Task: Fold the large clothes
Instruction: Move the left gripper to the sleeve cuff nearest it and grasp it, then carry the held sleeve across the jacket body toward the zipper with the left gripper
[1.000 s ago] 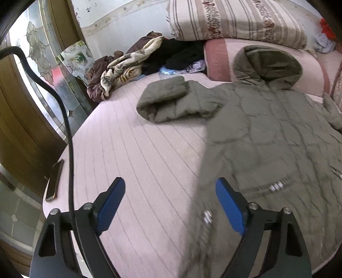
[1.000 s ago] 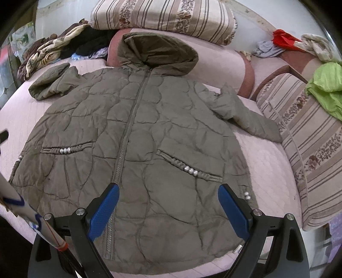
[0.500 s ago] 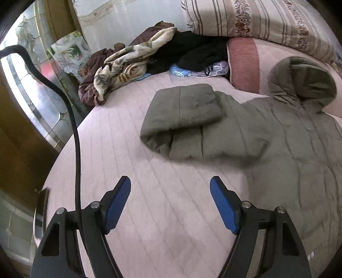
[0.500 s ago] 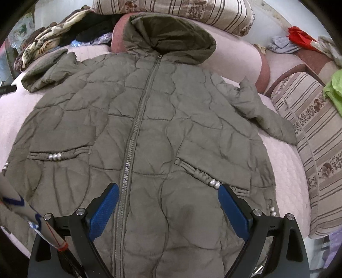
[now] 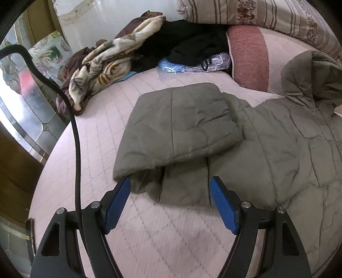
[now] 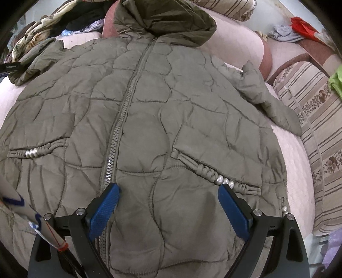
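An olive quilted hooded coat (image 6: 171, 119) lies front-up and zipped on a pink bed. Its left sleeve (image 5: 181, 126) is folded back on itself, cuff end toward me, in the left wrist view. My left gripper (image 5: 170, 187) is open, its blue fingers straddling the near edge of that sleeve, just above the bed. My right gripper (image 6: 168, 192) is open and hovers low over the coat's lower front, between the zipper (image 6: 121, 119) and the right pocket trim (image 6: 215, 173). The right sleeve (image 6: 267, 96) lies out to the side.
A pile of clothes and a patterned blanket (image 5: 102, 70) sits at the bed's far left. Striped pillows (image 5: 256, 15) and a pink bolster (image 5: 250, 57) line the head. A striped cushion (image 6: 316, 119) is at the right. A door (image 5: 19, 107) stands left of the bed.
My left gripper moved forward and left from the coat's hem side up to the folded left sleeve. My right gripper moved lower and closer over the coat's front.
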